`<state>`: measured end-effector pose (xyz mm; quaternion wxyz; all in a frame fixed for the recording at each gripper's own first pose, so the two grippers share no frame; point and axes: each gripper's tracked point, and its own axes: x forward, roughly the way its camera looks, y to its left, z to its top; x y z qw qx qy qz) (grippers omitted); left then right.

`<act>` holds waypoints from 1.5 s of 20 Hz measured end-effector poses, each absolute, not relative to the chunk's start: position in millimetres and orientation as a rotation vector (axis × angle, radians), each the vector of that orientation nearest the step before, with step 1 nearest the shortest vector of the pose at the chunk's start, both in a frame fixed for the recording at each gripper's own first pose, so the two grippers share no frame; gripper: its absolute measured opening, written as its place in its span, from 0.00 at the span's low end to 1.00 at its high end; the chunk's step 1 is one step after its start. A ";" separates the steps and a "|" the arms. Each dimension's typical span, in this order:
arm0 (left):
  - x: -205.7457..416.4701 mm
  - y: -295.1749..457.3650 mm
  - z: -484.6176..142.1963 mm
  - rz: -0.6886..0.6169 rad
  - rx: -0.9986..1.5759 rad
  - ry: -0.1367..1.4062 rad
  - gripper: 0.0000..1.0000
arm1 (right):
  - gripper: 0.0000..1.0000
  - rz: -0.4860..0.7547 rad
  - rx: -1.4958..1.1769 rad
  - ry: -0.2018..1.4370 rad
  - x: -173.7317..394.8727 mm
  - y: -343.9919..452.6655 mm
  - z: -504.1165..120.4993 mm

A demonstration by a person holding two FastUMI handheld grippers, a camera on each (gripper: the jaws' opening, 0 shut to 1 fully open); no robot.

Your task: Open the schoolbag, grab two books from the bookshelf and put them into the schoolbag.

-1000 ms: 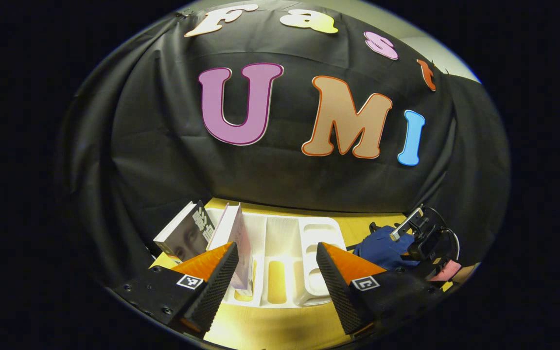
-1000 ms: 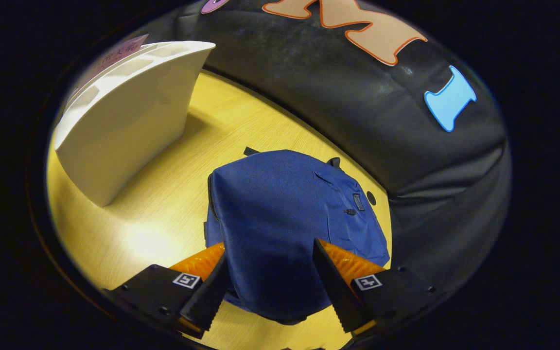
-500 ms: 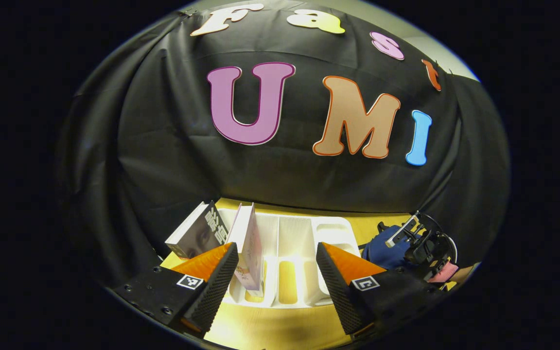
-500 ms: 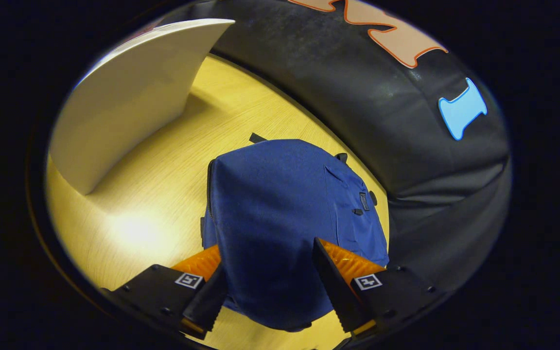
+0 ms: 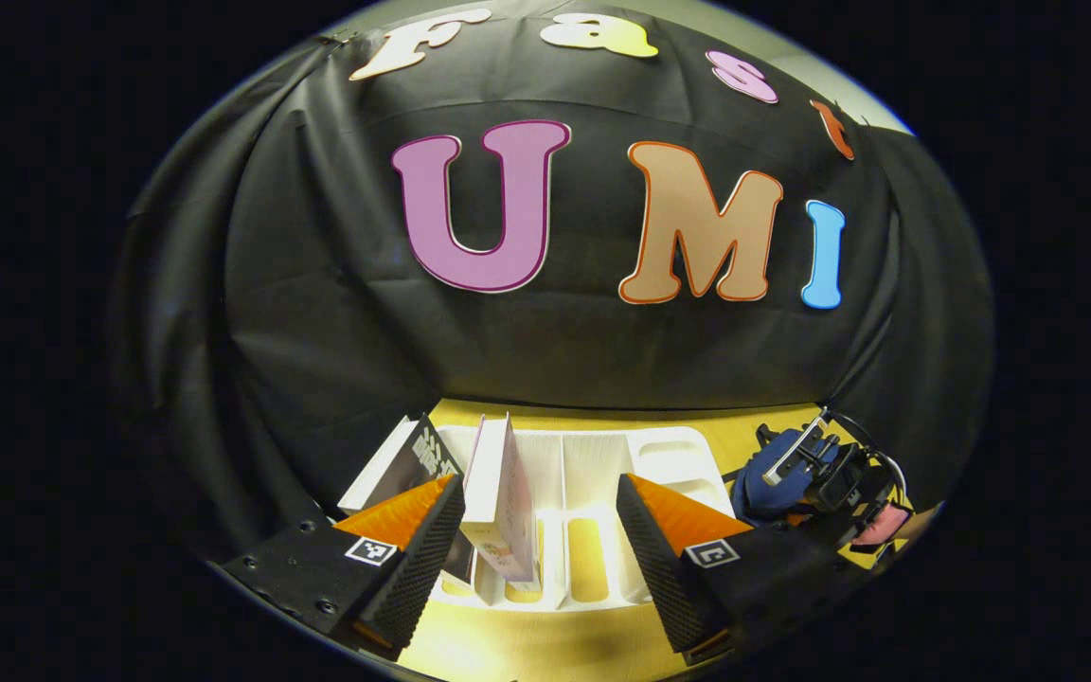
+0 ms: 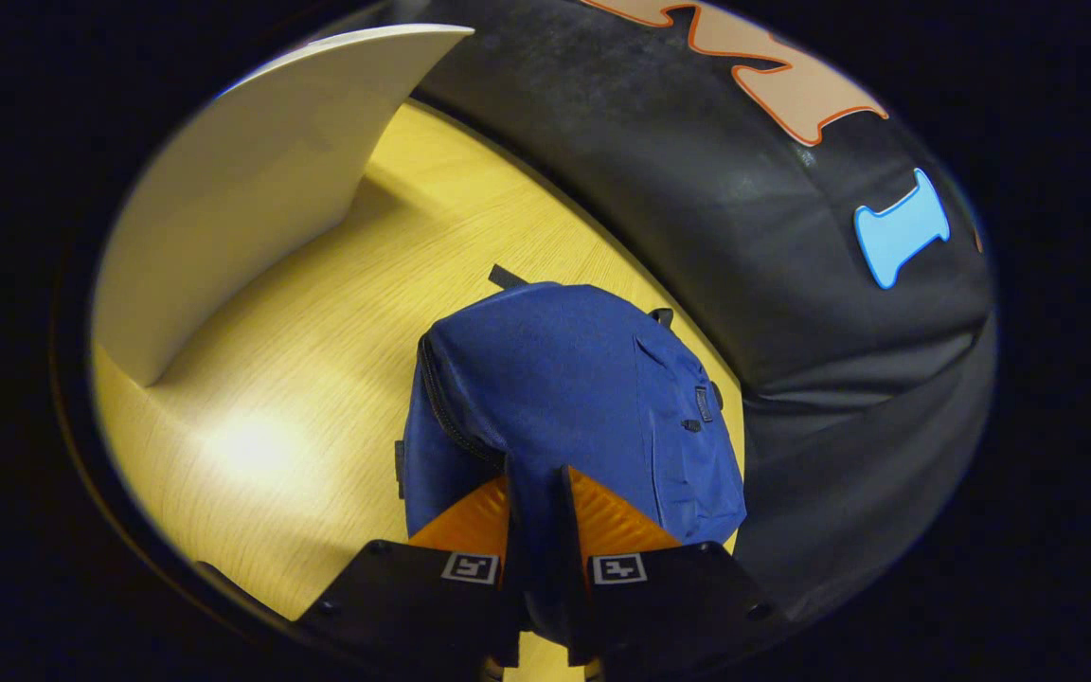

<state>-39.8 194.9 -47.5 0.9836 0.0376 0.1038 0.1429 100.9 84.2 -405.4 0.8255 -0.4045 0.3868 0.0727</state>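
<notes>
right gripper (image 6: 538, 568): fingers pinching a fold of the blue schoolbag (image 6: 593, 398) between them | left gripper (image 5: 540, 549): fingers gaping wide, pink book (image 5: 506, 497) standing between them in the white bookshelf (image 5: 602, 455)

Black cloth wall (image 5: 337, 313), yellow wooden table (image 6: 318, 379)

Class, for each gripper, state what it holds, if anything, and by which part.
The right gripper pinches a fold of the blue schoolbag fabric at its near end. The left gripper is open, holding nothing.
</notes>
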 end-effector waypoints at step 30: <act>30.1 269.5 -154.3 0.180 -0.013 0.928 0.93 | 0.07 0.041 -0.456 0.698 133.6 46.5 -290.4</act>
